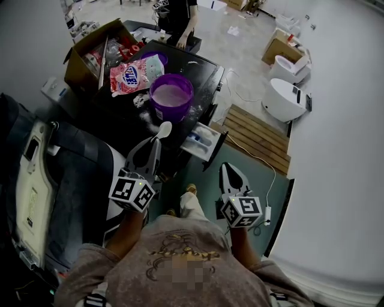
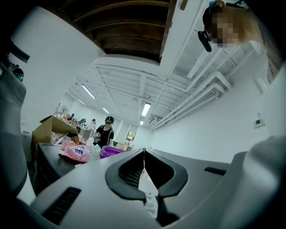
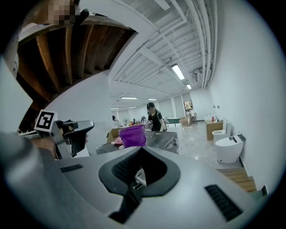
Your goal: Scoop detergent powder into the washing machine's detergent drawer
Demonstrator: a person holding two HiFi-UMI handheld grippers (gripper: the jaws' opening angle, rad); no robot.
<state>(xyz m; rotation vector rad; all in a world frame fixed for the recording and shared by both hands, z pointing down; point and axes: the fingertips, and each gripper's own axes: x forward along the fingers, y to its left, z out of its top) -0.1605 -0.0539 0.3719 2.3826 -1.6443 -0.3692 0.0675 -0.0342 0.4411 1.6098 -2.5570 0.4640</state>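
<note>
A purple bucket [image 1: 171, 96] of pale powder stands on the dark washing machine top [image 1: 201, 69], also in the right gripper view as the purple bucket [image 3: 132, 135]. The white detergent drawer [image 1: 204, 141] is pulled out at the machine's front. My left gripper [image 1: 157, 143] is shut on a white spoon [image 1: 164, 129], whose bowl sits just short of the bucket, left of the drawer. In its own view the left gripper [image 2: 144, 152] shows jaws pressed together. My right gripper [image 1: 228, 169] hangs below the drawer; the right gripper [image 3: 142, 150] is shut with nothing in it.
A pink detergent bag [image 1: 135, 75] and an open cardboard box [image 1: 90, 54] lie behind the bucket. A person [image 1: 180, 18] stands at the machine's far side. White toilets [image 1: 285, 99] and a wooden pallet [image 1: 258, 135] are on the floor to the right.
</note>
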